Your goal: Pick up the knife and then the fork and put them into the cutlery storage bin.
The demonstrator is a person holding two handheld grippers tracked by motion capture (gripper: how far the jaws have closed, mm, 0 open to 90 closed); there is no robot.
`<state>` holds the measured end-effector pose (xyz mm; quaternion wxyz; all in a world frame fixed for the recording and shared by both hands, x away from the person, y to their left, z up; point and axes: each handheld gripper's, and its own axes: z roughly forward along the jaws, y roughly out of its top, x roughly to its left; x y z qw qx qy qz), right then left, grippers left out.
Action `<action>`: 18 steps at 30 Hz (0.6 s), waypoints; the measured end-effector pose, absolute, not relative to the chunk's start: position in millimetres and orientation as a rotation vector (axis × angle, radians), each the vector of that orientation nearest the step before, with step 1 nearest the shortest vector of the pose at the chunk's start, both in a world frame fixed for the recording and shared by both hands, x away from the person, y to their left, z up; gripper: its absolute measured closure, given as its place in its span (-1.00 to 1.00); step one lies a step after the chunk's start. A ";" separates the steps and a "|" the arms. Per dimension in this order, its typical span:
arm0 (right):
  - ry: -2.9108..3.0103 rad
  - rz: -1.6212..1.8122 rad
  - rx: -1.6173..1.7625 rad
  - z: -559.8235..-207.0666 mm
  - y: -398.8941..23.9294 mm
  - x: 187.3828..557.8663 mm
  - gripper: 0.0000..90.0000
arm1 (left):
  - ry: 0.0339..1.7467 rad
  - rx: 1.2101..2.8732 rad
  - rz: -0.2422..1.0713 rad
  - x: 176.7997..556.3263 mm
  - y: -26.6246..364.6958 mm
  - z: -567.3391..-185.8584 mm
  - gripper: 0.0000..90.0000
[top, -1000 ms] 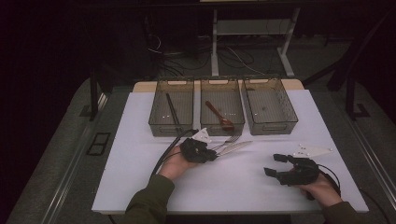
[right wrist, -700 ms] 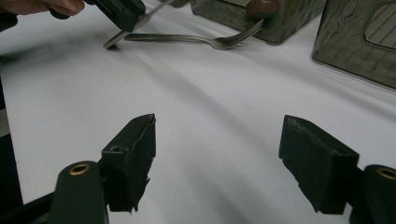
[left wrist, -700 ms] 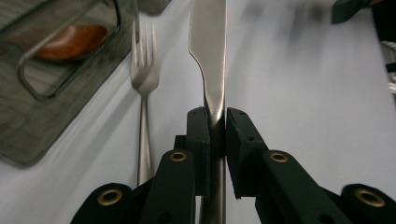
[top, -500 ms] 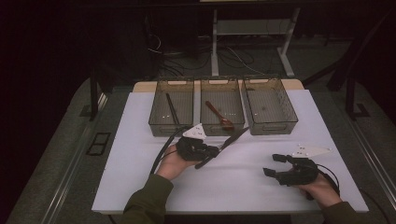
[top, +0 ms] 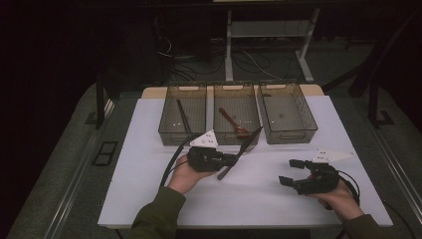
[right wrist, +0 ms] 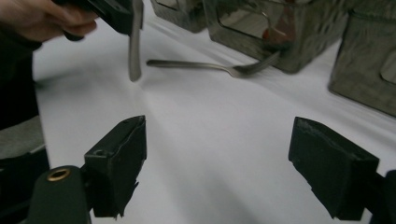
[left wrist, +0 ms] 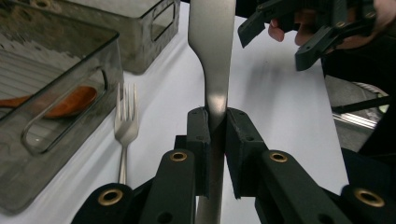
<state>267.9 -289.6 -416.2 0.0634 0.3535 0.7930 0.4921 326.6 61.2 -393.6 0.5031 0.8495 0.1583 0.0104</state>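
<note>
My left gripper (top: 230, 160) (left wrist: 215, 116) is shut on a silver table knife (top: 244, 149) (left wrist: 212, 51). The knife hangs off the white table, slanting up toward the middle bin, and its lower end (right wrist: 134, 46) dangles in the right gripper view. A silver fork (left wrist: 125, 119) (right wrist: 210, 66) lies on the table in front of the middle bin. My right gripper (top: 291, 172) (right wrist: 219, 128) rests low at the right. It is open, its jaws have just been opening, and nothing is between them. It also appears far off (left wrist: 299, 32) in the left gripper view.
Three clear bins stand in a row at the back. The left bin (top: 182, 133) holds a dark slim utensil, the middle bin (top: 238, 135) a wooden spoon (top: 233, 121) (left wrist: 56, 100), and the right bin (top: 288, 132) looks empty. The white table top (top: 259, 199) drops off at its front edge.
My left gripper has risen with the knife, which now slants up off the table. The right gripper's jaws stand a little wider; that hand has stayed in place.
</note>
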 end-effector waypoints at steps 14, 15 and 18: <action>2.333 1.617 1.050 -381.2 -256.7 288.1 -0.11 | 0.478 2.014 0.183 308.0 23.3 -388.8 0.76; 2.329 1.622 1.050 -379.1 -253.8 289.5 -0.08 | 0.479 2.009 0.186 307.6 22.4 -389.2 0.76; 2.321 1.631 1.040 -373.8 -244.7 293.9 0.04 | 0.495 2.001 0.202 307.0 20.5 -389.8 0.76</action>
